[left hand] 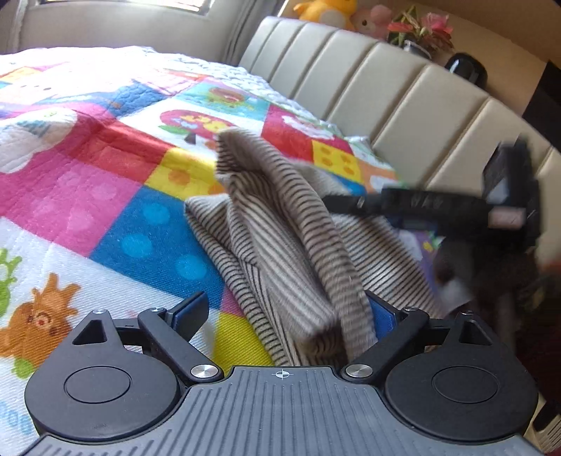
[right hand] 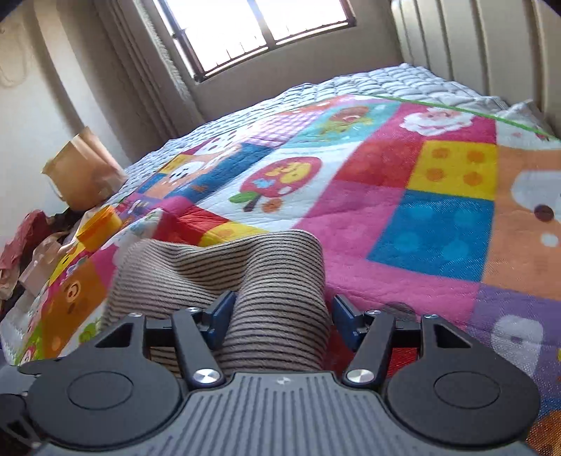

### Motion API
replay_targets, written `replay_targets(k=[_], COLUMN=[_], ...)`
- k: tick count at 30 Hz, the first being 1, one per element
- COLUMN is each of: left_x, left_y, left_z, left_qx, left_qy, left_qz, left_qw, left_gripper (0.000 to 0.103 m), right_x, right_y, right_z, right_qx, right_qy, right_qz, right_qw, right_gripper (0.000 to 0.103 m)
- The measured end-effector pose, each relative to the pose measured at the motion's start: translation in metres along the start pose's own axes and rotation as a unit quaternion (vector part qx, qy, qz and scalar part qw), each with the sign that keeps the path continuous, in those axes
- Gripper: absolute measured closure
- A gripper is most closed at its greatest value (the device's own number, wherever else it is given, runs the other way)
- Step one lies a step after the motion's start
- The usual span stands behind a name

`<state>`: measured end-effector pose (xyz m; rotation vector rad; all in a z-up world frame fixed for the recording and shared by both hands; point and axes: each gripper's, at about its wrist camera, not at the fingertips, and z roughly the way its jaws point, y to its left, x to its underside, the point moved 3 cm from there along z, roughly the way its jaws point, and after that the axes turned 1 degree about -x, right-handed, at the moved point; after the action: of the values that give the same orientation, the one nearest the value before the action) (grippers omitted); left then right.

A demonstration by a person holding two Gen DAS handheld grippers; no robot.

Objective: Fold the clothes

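Bed (right hand: 403,210) fills both views, covered w/ a patchwork cartoon quilt (left hand: 115,196) in pink, blue, yellow and white squares; padded cream headboard (left hand: 403,91) runs along its far side in the left view, window (right hand: 252,28) sits beyond the foot in the right view. Striped shirt (left hand: 280,245), beige w/ thin dark lines, lies bunched on the quilt and rises in a loose fold toward both grippers. Left gripper (left hand: 291,315): fingers spread wide, cloth draped between them and up against the right-hand blue pad; no pinch visible. Right gripper (right hand: 280,315): fingers also spread, a roll of shirt lying between them, touching the left-hand pad, w/ a gap on the other side. In the left view the right gripper shows as a blurred black shape over the shirt's far side. Plush toys (left hand: 329,12) and a plant (left hand: 420,31) sit on the ledge behind the headboard; lamp (right hand: 84,172) stands beside the bed.
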<state>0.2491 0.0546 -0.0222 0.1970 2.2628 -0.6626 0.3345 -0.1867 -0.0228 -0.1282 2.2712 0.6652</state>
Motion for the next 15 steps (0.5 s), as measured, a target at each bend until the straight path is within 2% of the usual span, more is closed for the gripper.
replay_targets(k=[3, 5, 7, 12, 15], left_x=[-0.012, -0.020, -0.026, -0.016, -0.005], left_y=[-0.002, -0.004, -0.011, -0.035, -0.037], left_z=[-0.014, -0.015, -0.008, 0.006, 0.002], left_qx=[0.025, 0.034, 0.025, 0.007, 0.024], left_qy=[-0.020, -0.025, -0.020, 0.010, 0.016], left_qz=[-0.011, -0.021, -0.012, 0.030, 0.014], left_qw=[0.9994, 0.9989, 0.9994, 0.9995, 0.9995], left_gripper=[0.010, 0.010, 0.011, 0.040, 0.057], right_x=[0.003, 0.010, 0.017, 0.035, 0.050], right_y=[-0.013, -0.013, -0.012, -0.012, -0.023], right_z=[-0.008, -0.020, -0.032, -0.062, -0.072], right_qx=[-0.030, -0.023, -0.016, 0.003, 0.011], right_qy=[-0.009, -0.026, -0.042, -0.082, -0.089], right_qz=[0.053, 0.041, 0.028, -0.004, -0.011], right_qw=[0.998, 0.999, 0.999, 0.997, 0.996], right_gripper=[0.035, 0.033, 0.030, 0.019, 0.015])
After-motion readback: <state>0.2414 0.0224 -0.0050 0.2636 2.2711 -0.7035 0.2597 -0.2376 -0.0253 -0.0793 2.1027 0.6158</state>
